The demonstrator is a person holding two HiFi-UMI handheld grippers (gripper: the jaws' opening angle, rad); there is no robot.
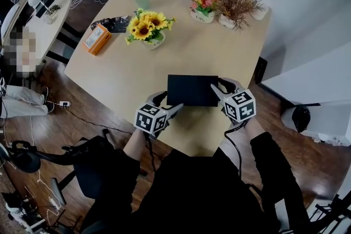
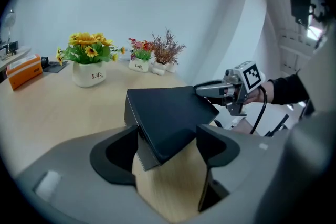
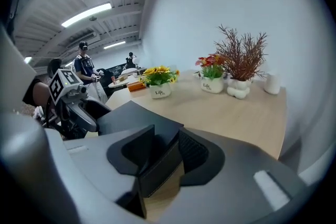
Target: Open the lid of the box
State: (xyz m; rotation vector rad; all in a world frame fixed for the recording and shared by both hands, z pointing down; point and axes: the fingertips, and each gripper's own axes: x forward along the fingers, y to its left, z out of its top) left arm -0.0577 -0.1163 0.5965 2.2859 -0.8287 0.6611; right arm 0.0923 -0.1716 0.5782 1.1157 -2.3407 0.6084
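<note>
Leftward, left gripper [image 1: 174, 108], jaws wide apart around near-left corner of black box [image 1: 192, 89] on table [image 1: 181, 52]; rightward, right gripper [image 1: 218, 91] clamped on near-right edge. Best practice: close left first, then raise lid [image 2: 170, 113] evenly.

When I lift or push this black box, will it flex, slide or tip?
The black box looks low and flat, so tipping seems unlikely. Its crisp, stitched edges suggest stiff walls that probably won't flex. On the smooth wooden table it may well slide when pushed from one side.
</note>
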